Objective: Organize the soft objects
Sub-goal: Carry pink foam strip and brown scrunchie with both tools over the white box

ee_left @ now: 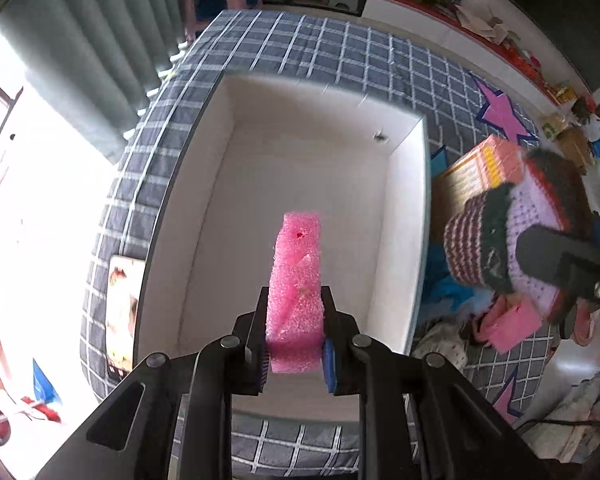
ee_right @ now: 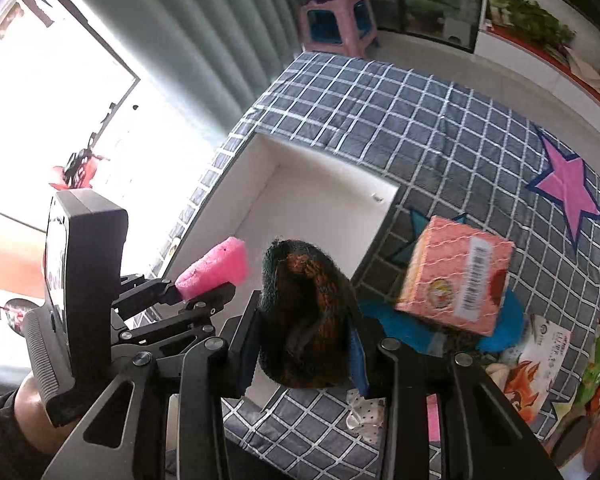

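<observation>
**Both grippers loaded beside the white box**

From the left wrist: the left gripper (ee_left: 296,336) is clenched on a pink foam block (ee_left: 297,280), its pads pressing the block's two sides. The block sticks out ahead of the fingers and hangs over the inside of the white box (ee_left: 410,216), which sits open-topped on a bed covered in a grey checked sheet (ee_left: 340,52). The box floor under the foam is bare white. To the right of the box, outside its wall, the right gripper (ee_left: 556,264) comes in from the edge of the picture with a knitted piece (ee_left: 512,240) in purple, red and dark green; its fingertips are hidden behind the wool. Just beyond that, also right of the box, is a pink carton (ee_left: 488,168), and a pink star (ee_left: 502,114) is printed on the sheet past it.

From the right wrist: the right gripper (ee_right: 306,344) is grasping the knitted piece (ee_right: 306,316), which bulges up between the two fingers, dark green and rust on this side. It hangs over the near right corner of the white box (ee_right: 220,216). To its left, the left gripper (ee_right: 204,294) carries the pink foam block (ee_right: 216,272) over the box's near left edge. The pink carton (ee_right: 456,276) is tilted right of the box, over a blue cloth (ee_right: 508,316).
</observation>
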Tool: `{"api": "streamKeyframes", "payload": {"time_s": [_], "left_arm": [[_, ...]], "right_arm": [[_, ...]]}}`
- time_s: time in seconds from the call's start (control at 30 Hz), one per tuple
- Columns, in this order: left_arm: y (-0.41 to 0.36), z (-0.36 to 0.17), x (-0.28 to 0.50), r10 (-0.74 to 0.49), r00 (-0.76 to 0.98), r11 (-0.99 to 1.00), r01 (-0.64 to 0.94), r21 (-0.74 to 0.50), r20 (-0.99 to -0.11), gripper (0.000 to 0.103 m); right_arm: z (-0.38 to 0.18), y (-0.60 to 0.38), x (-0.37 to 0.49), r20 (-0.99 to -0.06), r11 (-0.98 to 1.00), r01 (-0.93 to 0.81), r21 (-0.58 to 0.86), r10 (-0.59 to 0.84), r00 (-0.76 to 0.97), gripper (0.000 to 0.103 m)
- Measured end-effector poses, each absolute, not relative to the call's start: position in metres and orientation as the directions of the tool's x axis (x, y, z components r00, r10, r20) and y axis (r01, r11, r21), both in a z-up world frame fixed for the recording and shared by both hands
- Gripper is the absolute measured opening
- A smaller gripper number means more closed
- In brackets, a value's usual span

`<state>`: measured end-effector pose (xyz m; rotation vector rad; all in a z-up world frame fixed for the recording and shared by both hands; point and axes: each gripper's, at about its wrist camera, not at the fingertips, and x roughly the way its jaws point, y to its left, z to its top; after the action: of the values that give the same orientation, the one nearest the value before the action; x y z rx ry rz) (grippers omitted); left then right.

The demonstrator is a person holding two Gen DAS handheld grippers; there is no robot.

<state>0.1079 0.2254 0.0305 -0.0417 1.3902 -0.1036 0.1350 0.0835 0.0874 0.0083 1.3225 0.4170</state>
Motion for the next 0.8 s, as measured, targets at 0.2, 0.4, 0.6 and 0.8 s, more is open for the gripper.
{"api": "streamKeyframes", "payload": {"time_s": [0.2, 0.4, 0.6, 0.8], "left_arm": [[0.239, 0.012, 0.095, -0.109, 0.136, 0.994, 0.021, -0.108, -0.985, 0.023], [0.246, 0.002, 0.095, -0.114, 0.111, 0.994, 0.016, -0.113, -0.987, 0.023], [0.242, -0.006, 0.108, -0.130, 0.095, 0.991, 0.039, -0.126, -0.987, 0.023], [0.239, -0.012, 0.121, -0.132, 0.081, 0.990, 0.064, -0.127, -0.988, 0.023]], "right_arm": [[0.068, 0.101, 0.136, -0.952, 0.925, -0.314, 0.216, 0.270, 0.141, 0.039], [0.054, 0.111, 0.142, -0.962, 0.927, -0.317, 0.199, 0.247, 0.119, 0.039], [0.048, 0.114, 0.152, -0.969, 0.934, -0.315, 0.171, 0.218, 0.119, 0.039], [0.045, 0.112, 0.167, -0.972, 0.946, -0.283, 0.161, 0.202, 0.122, 0.039]]}}
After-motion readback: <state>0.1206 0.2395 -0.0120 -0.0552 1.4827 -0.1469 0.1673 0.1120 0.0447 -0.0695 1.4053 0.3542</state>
